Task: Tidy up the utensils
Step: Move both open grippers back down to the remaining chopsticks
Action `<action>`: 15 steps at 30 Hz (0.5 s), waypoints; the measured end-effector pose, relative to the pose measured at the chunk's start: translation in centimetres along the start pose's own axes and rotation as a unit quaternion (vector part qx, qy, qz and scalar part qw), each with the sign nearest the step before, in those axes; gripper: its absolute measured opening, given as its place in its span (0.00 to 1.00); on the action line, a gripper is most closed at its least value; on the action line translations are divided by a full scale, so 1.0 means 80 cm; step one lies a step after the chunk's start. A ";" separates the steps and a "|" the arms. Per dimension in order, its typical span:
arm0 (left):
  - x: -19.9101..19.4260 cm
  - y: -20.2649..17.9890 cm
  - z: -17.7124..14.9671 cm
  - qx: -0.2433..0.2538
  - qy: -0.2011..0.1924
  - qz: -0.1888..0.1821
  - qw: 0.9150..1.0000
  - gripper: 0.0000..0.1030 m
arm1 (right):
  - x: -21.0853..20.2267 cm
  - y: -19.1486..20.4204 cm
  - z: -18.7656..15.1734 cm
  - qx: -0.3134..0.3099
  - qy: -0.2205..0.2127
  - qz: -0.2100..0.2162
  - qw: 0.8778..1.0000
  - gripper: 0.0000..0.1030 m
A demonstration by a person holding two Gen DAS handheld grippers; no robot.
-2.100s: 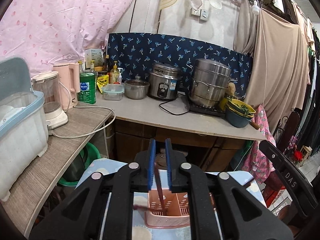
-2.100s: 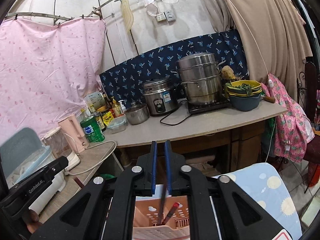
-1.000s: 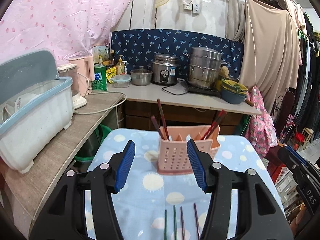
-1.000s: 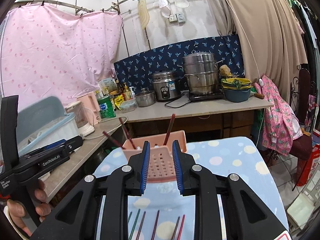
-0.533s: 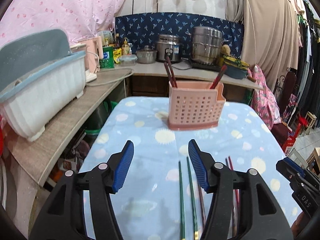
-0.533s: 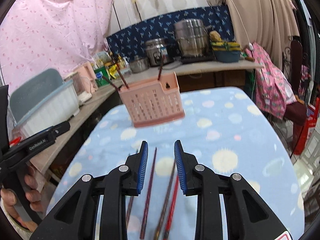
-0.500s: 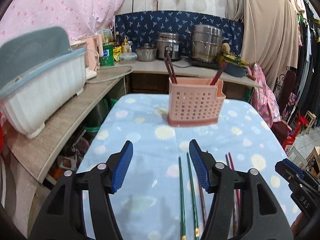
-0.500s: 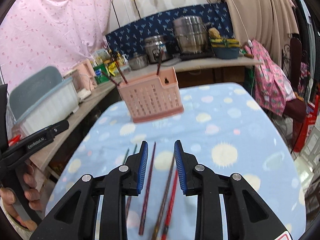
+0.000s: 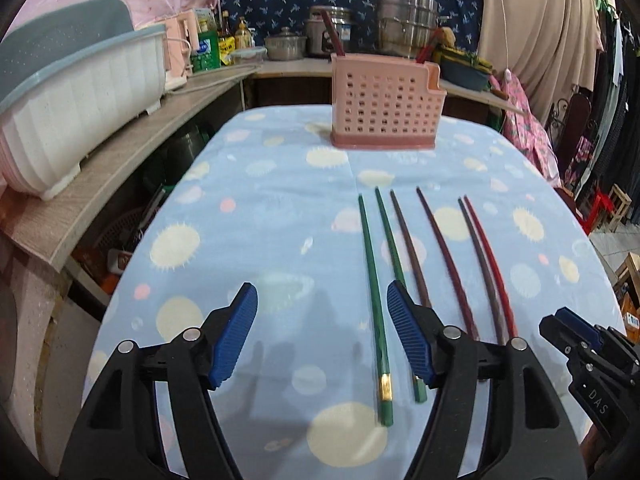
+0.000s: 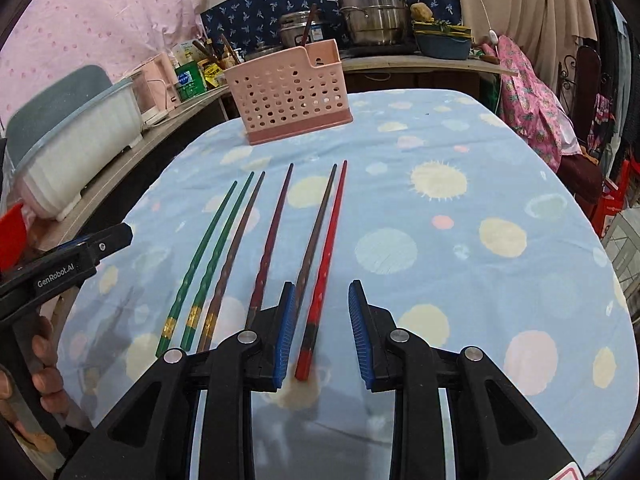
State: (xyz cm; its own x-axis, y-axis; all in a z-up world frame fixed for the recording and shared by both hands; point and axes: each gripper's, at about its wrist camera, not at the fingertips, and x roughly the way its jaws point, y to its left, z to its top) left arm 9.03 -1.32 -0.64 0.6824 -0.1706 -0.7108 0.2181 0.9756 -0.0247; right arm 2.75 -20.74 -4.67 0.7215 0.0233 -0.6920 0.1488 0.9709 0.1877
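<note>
Chopsticks, six of them, lie side by side on the blue spotted tablecloth (image 10: 480, 200): two green twisted chopsticks (image 10: 202, 256), three dark maroon chopsticks (image 10: 272, 236), one glossy red chopstick (image 10: 326, 264). We hold our left gripper (image 9: 322, 334) and right gripper (image 10: 320, 330) spread above them. Beyond stands one pink perforated plastic holder (image 10: 290, 90).

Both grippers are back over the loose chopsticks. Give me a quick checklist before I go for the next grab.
1. Left gripper open: ok, jaws spread wide.
2. Right gripper open: ok.
3. Target lined up: ok; a green chopstick lies between the left jaws, the red chopstick between the right jaws.
4. Single pick on the right: not ok; a brown chopstick lies right beside the red one.
5. Pink holder upright with room: ok; only a few sticks inside.
6. Gripper height above the tablecloth: cannot tell.
</note>
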 end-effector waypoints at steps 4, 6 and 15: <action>0.005 -0.003 -0.020 0.002 0.019 -0.006 1.000 0.62 | 0.007 0.005 -0.010 -0.003 0.011 0.000 1.000 0.26; 0.006 -0.004 -0.027 0.003 0.024 -0.009 1.000 0.63 | 0.011 0.008 -0.015 -0.007 0.015 -0.003 1.000 0.26; 0.009 -0.011 -0.045 0.008 0.039 -0.021 0.999 0.64 | 0.021 0.010 -0.028 -0.007 0.031 -0.008 0.999 0.22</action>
State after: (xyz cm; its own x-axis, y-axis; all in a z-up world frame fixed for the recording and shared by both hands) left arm 6.78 -1.77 -3.66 0.6163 -0.1996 -0.7618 0.2564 0.9655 -0.0455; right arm 2.56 -19.42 -7.27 0.6757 0.0224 -0.7369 0.1505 0.9743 0.1675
